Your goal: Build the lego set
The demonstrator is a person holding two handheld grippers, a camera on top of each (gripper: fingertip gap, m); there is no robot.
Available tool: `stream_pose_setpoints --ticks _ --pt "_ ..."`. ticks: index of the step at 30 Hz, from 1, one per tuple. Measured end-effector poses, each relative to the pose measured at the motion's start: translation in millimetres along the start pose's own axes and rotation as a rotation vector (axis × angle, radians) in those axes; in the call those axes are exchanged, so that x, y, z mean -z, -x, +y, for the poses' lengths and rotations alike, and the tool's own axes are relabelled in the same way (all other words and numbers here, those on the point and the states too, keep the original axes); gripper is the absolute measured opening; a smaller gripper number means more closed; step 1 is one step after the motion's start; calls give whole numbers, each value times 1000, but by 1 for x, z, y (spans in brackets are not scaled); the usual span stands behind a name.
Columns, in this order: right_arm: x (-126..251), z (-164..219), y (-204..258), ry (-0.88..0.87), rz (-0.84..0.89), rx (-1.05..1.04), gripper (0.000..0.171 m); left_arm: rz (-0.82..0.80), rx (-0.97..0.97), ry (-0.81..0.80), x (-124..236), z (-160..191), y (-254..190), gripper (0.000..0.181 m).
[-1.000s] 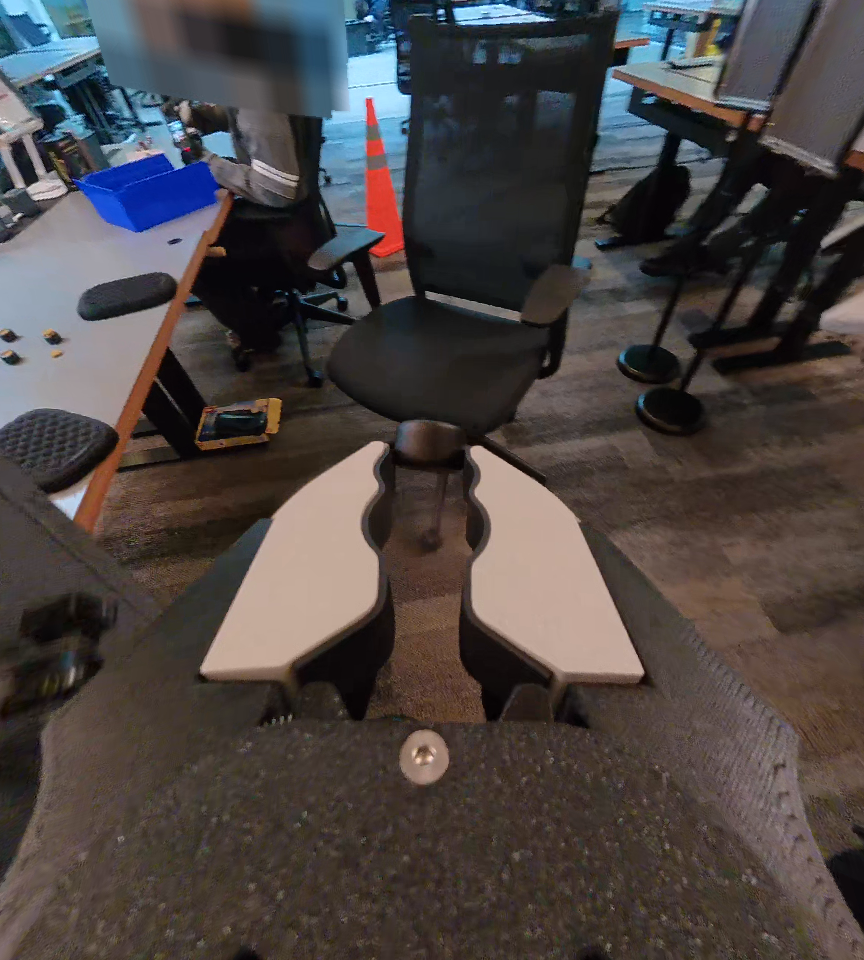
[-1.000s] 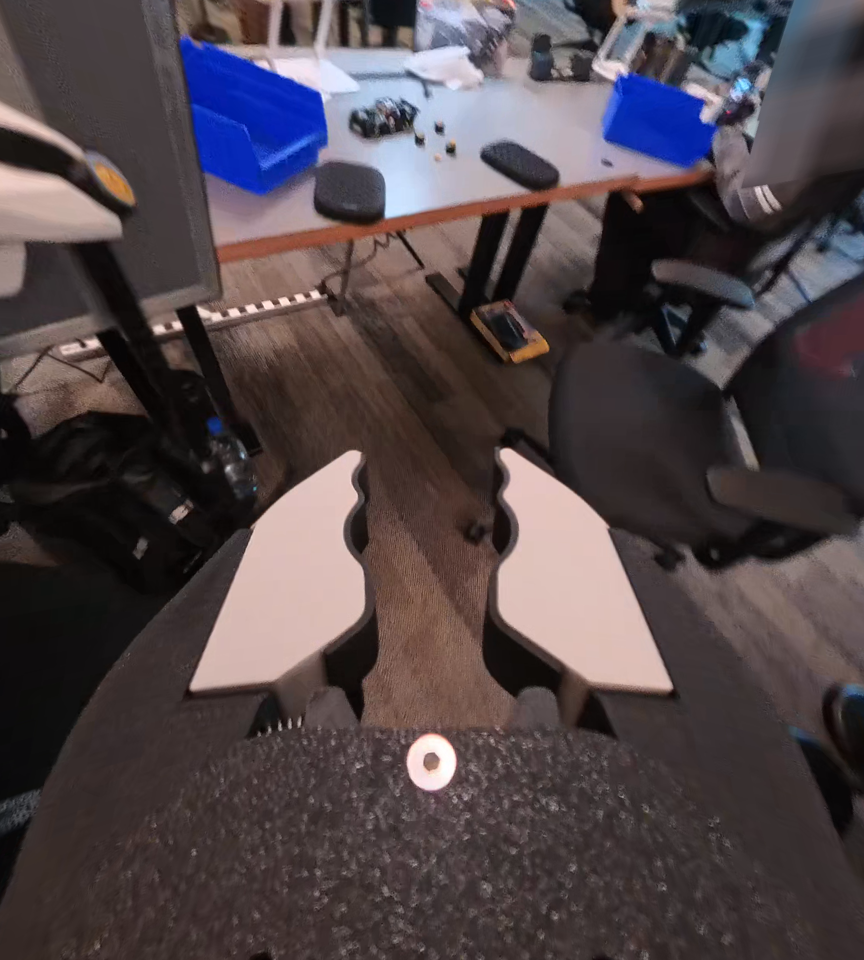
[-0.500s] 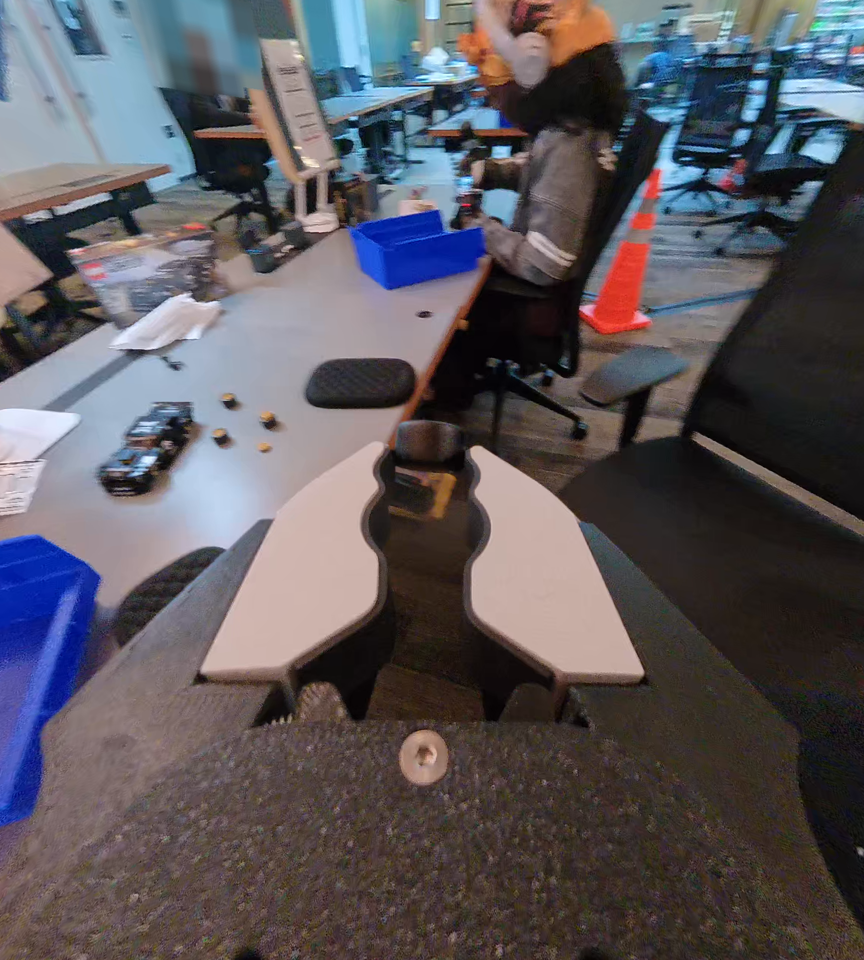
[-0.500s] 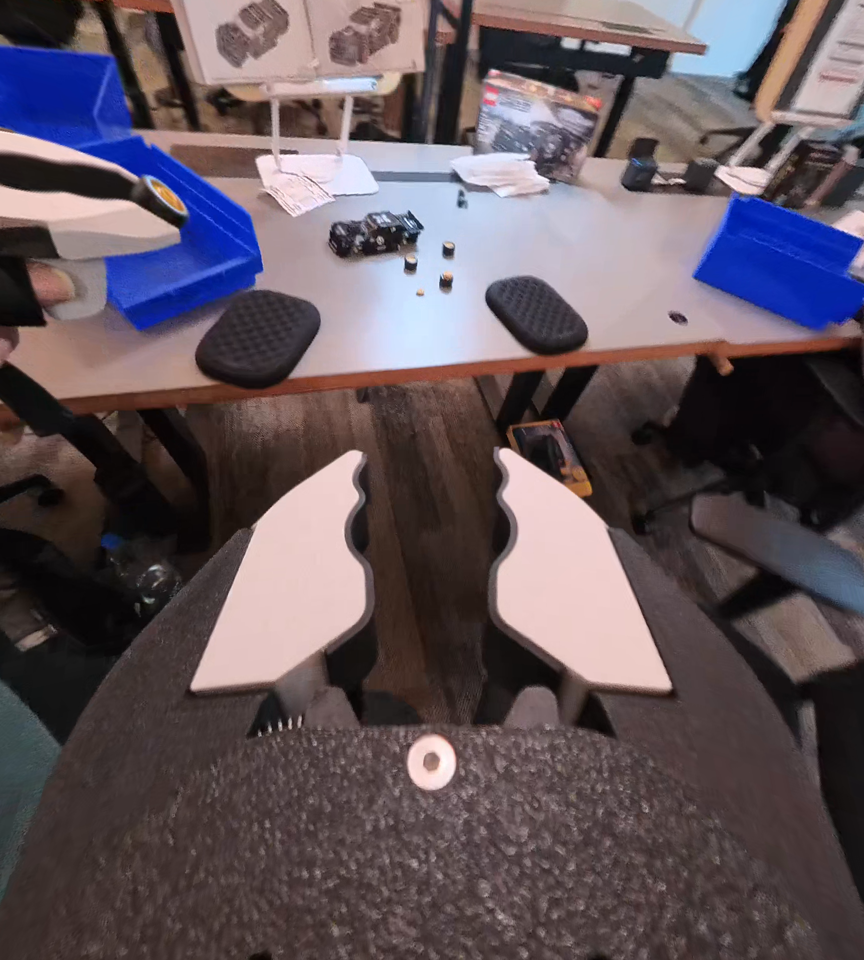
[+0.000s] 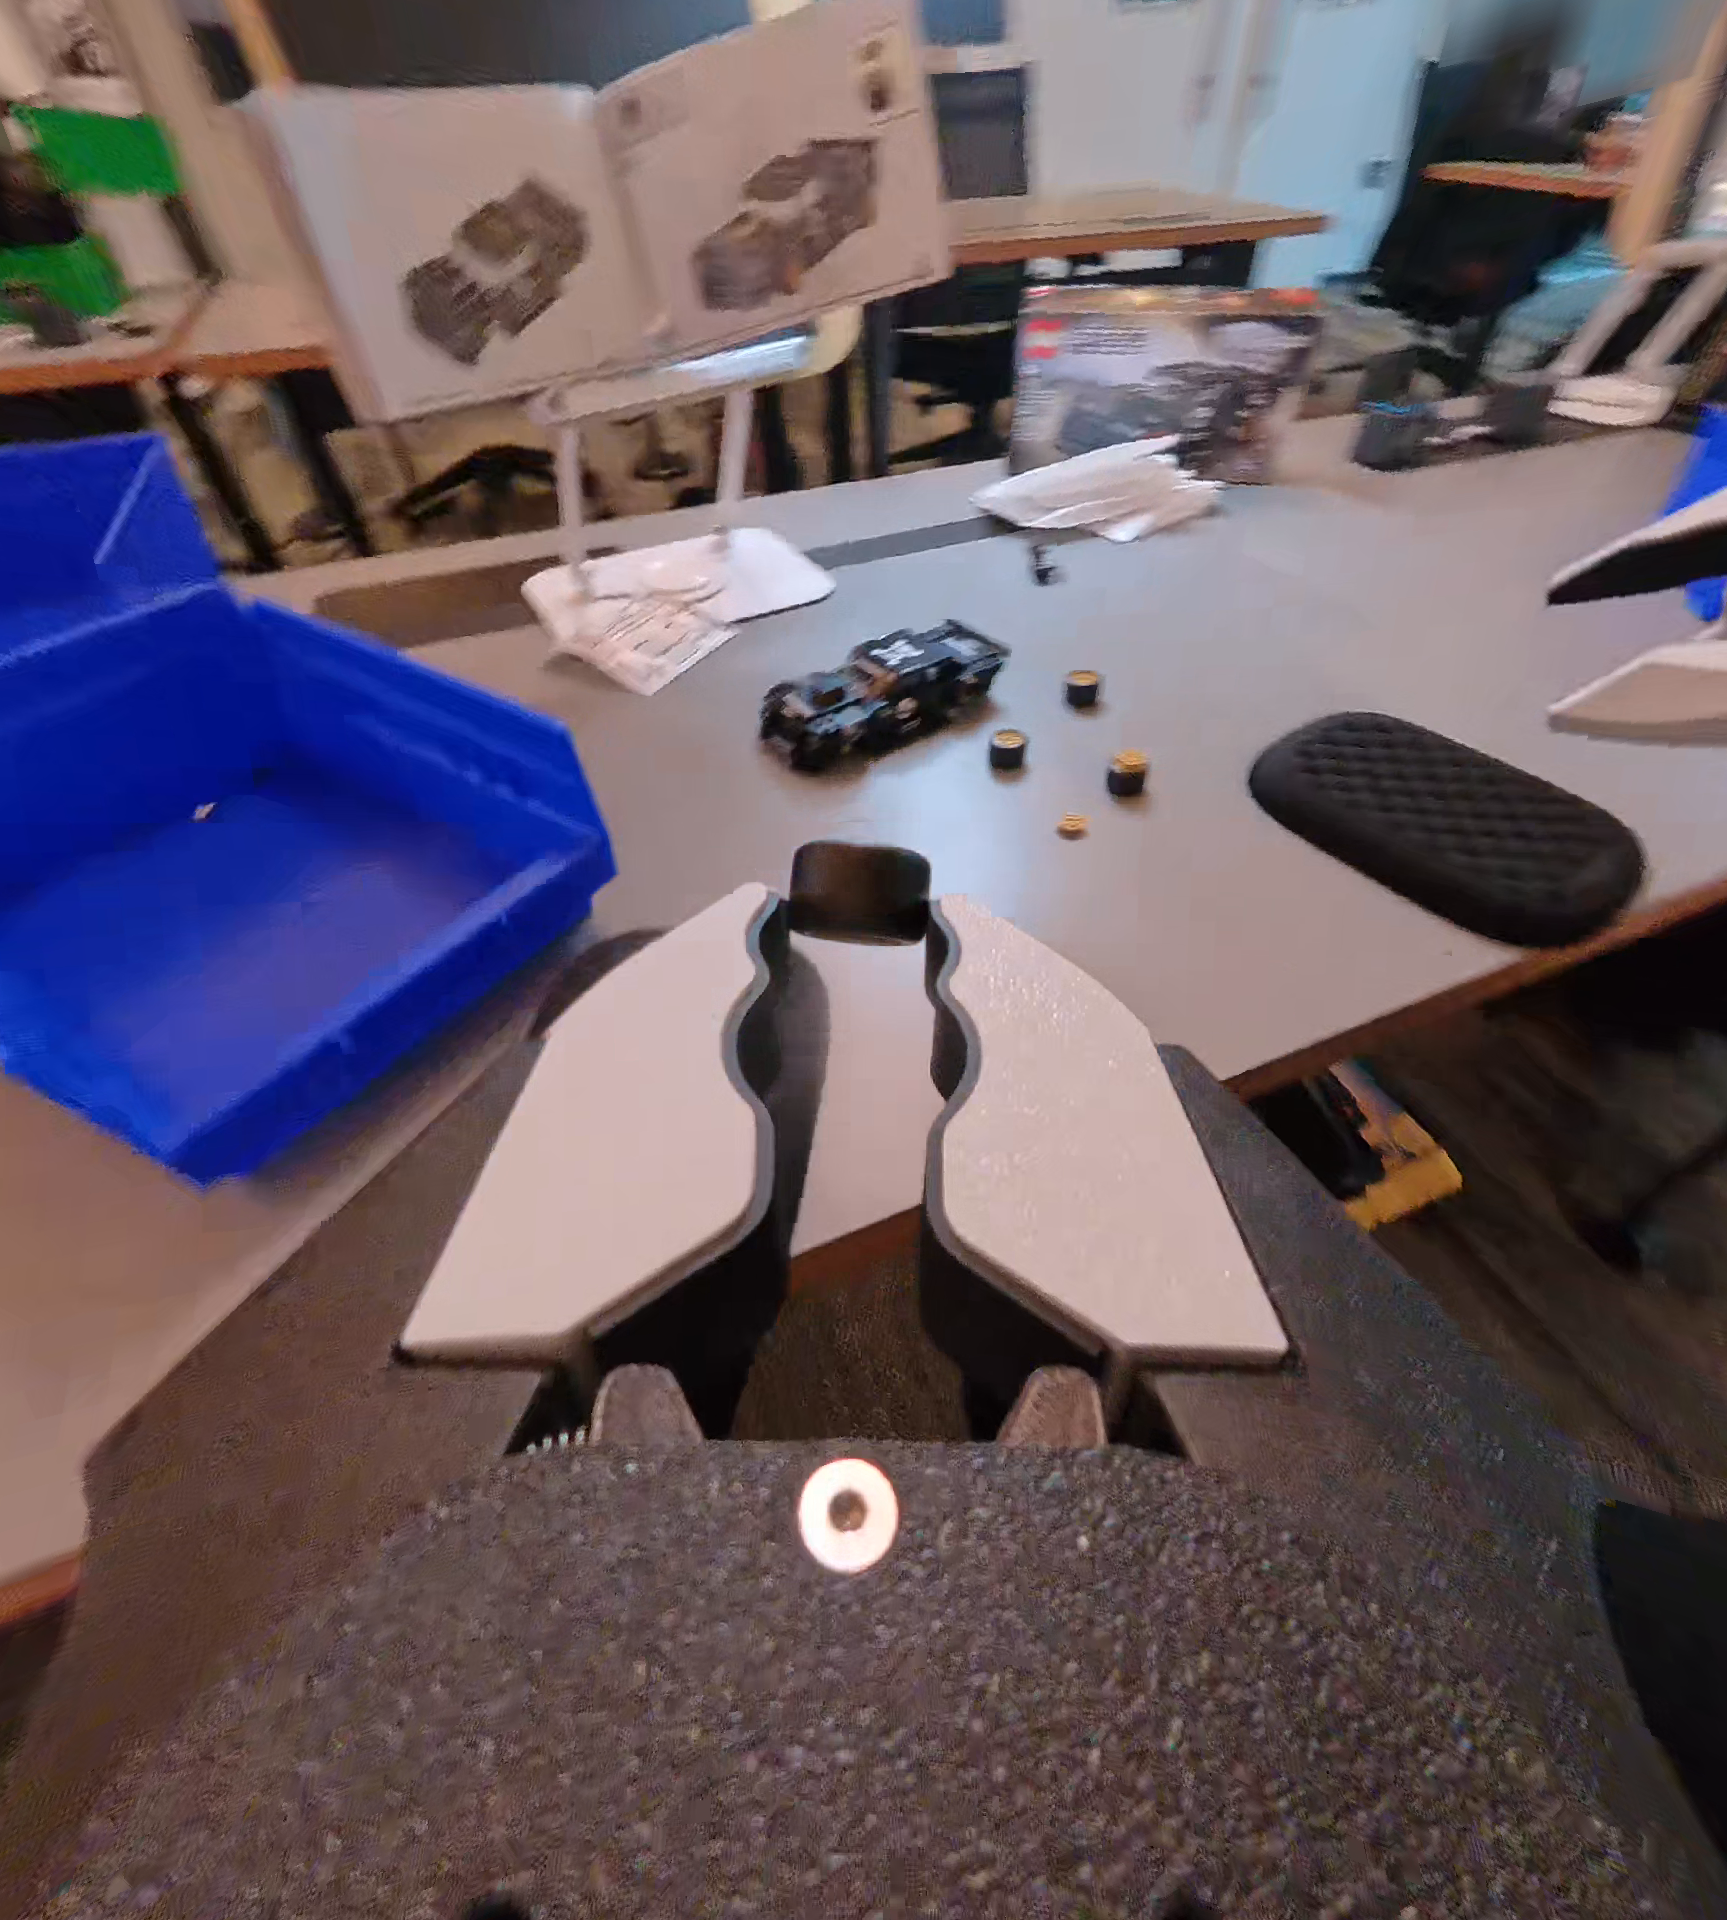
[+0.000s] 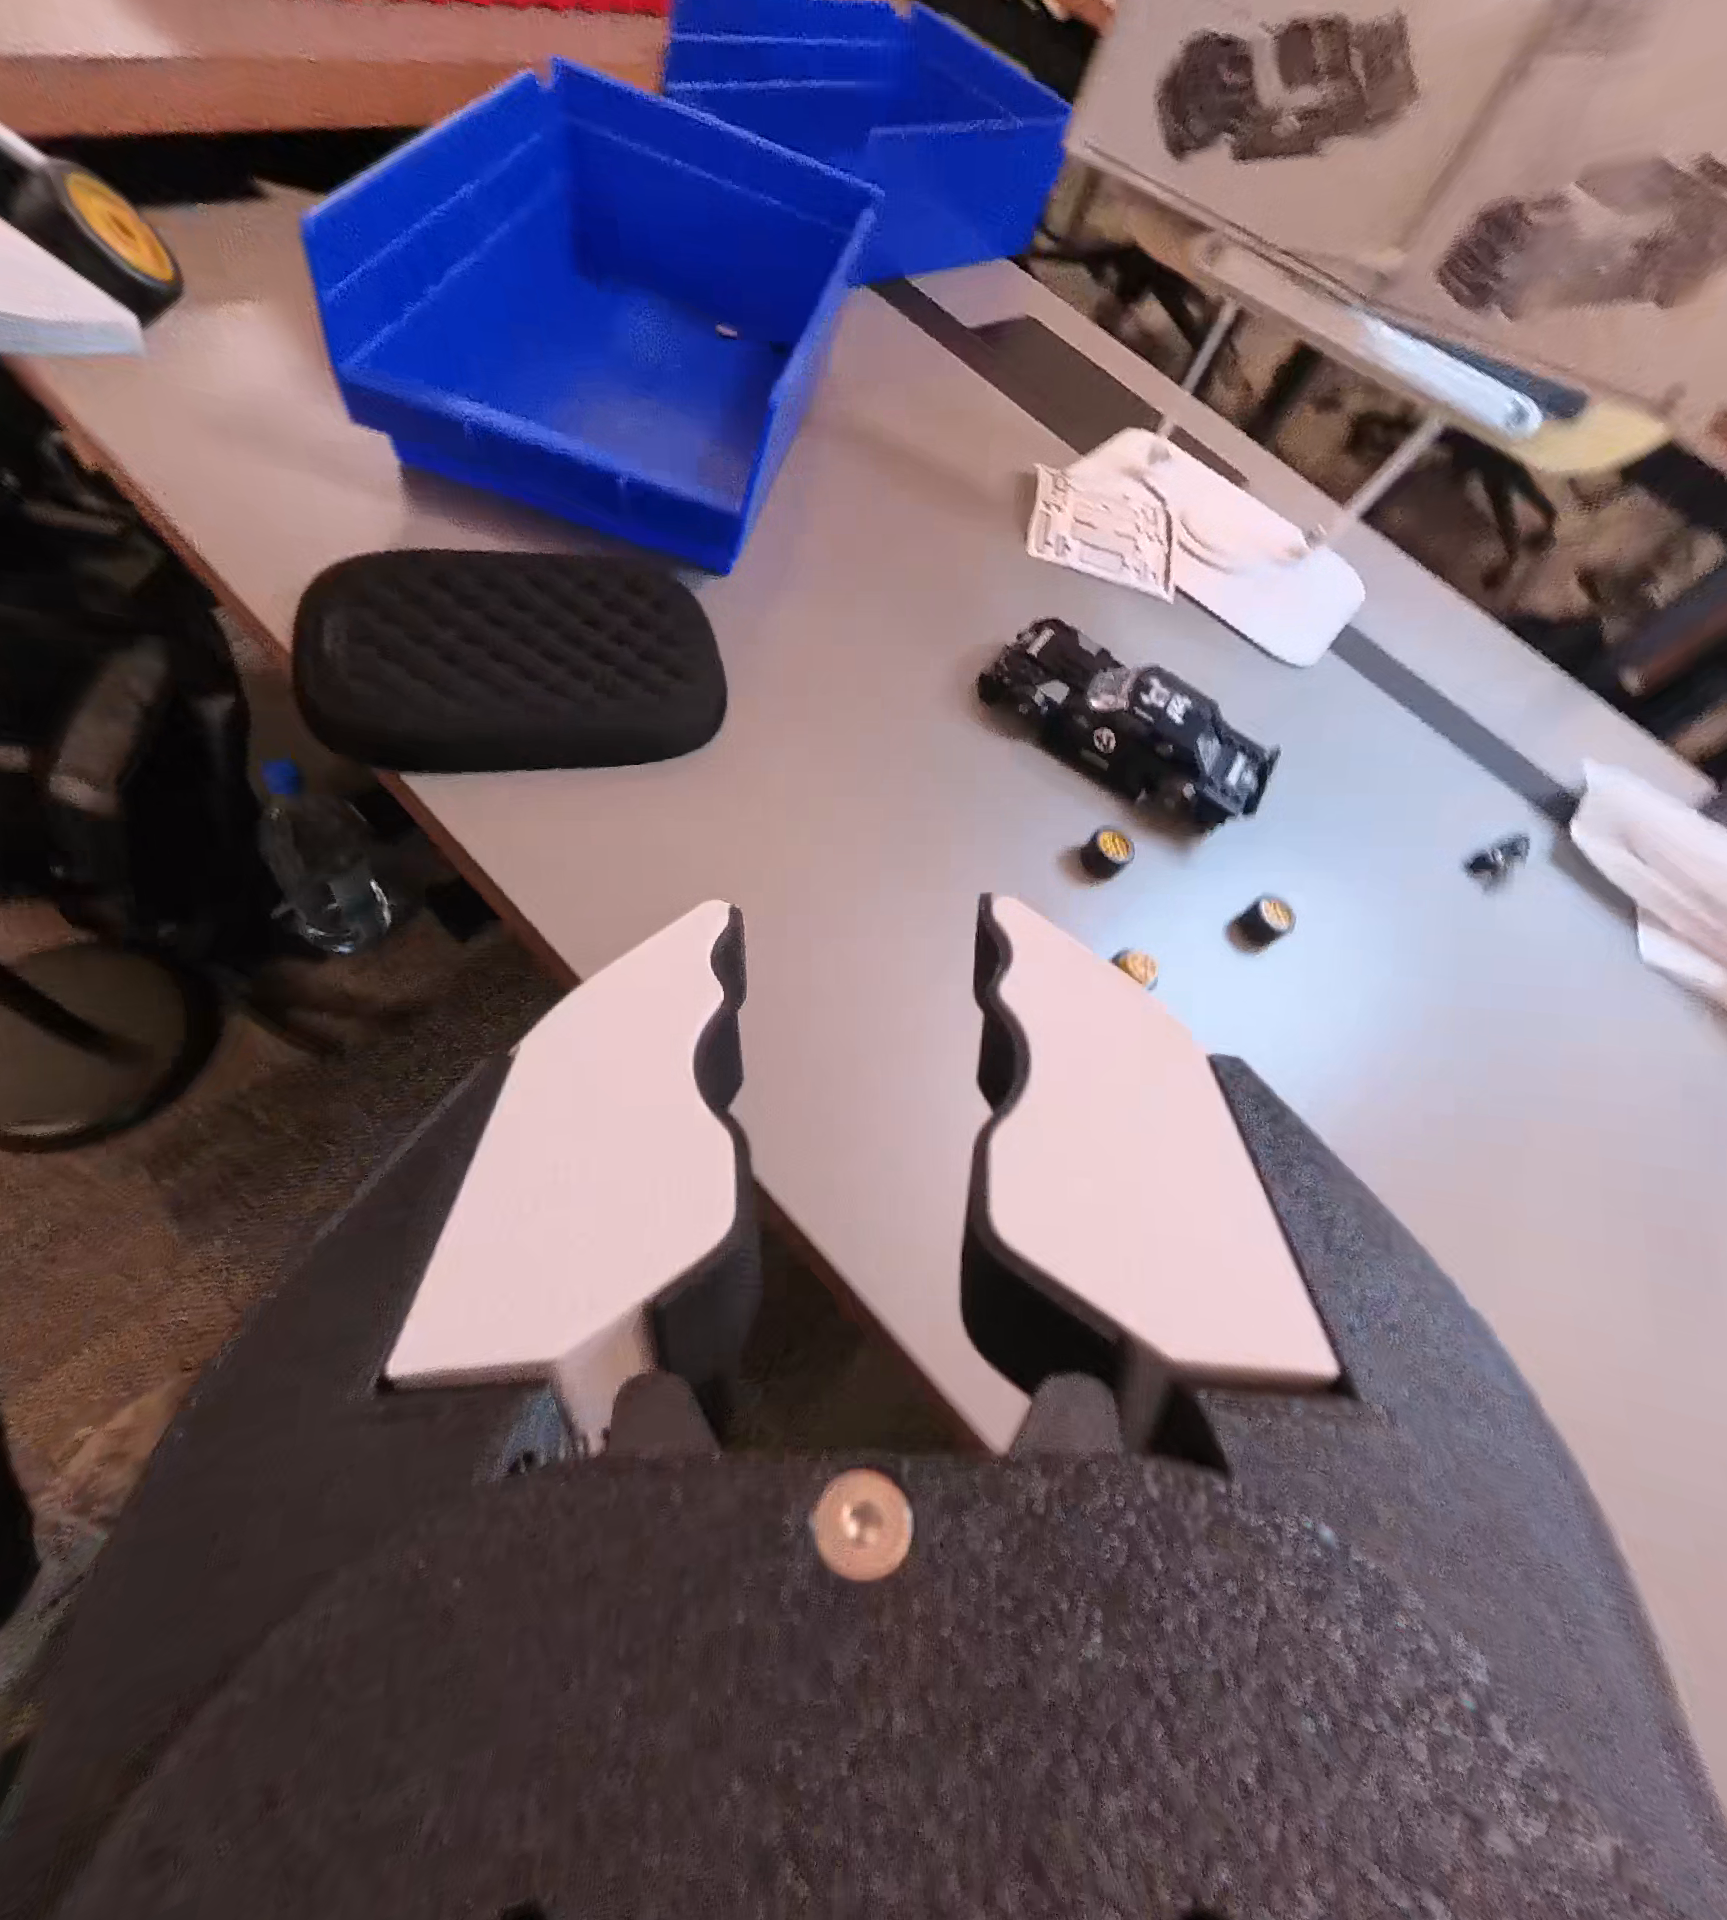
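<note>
1. The lego car [image 5: 880,694] is black with small white markings.
2. The loose wheels [image 6: 1108,852] are black with yellow-gold hubs.
3. The bin [image 5: 215,894] is bright blue.
4. The pads [image 6: 511,661] are black with a quilted diamond pattern.
5. The table [image 6: 1461,1195] is plain grey with an orange-brown edge.
6. The left gripper [image 5: 857,914] has pale grey fingers on a speckled black body, and holds a black tyre [image 5: 859,891].
7. The instruction booklet [image 5: 620,229] is white with dark grey pictures.

Instruction booklet [image 5: 620,197] pages were motion-blurred, upper frame; blue bin [image 5: 215,831] was cut off at left edge; tiny piece [image 6: 1500,856] possibly a Lego part.
</note>
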State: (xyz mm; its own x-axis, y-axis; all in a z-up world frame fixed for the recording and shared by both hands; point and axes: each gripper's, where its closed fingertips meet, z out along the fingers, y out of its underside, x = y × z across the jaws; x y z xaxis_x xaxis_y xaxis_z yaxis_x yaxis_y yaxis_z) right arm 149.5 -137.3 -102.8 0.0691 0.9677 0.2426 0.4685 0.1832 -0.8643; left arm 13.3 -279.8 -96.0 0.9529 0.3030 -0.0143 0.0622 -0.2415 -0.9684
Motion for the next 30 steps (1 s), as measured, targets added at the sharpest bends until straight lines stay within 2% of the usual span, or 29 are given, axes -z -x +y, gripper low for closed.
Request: stream_pose_setpoints --ticks 3,7,10,13,16,19,21,24,27,30 --pt "-10 36 -1 -40 -98 -40 43 -86 37 -44 3 27 -16 25" --pt "-8 103 8 -93 -195 -130 44 -117 -19 -84 11 92 -44 25" --pt "8 146 10 -143 -241 -150 45 -107 -93 -127 24 128 -72 25" --pt "41 179 0 -204 -216 -185 41 -119 -190 -147 44 146 -111 25" --pt "80 209 -19 -229 -110 -187 41 -193 -164 -138 70 152 -152 25" --pt "121 232 -37 -177 -33 -251 43 -286 -72 -104 102 139 -187 25" --pt "149 235 -46 -179 -12 -286 46 -286 -22 -136 119 119 -211 25" --pt "182 235 -58 -241 43 -252 46 -324 -95 -155 134 105 -230 25" --pt "199 242 -64 -254 81 -258 46 -369 -53 -174 146 110 -235 25" --pt "199 241 -65 -234 93 -264 46 -382 0 -171 153 117 -233 25"
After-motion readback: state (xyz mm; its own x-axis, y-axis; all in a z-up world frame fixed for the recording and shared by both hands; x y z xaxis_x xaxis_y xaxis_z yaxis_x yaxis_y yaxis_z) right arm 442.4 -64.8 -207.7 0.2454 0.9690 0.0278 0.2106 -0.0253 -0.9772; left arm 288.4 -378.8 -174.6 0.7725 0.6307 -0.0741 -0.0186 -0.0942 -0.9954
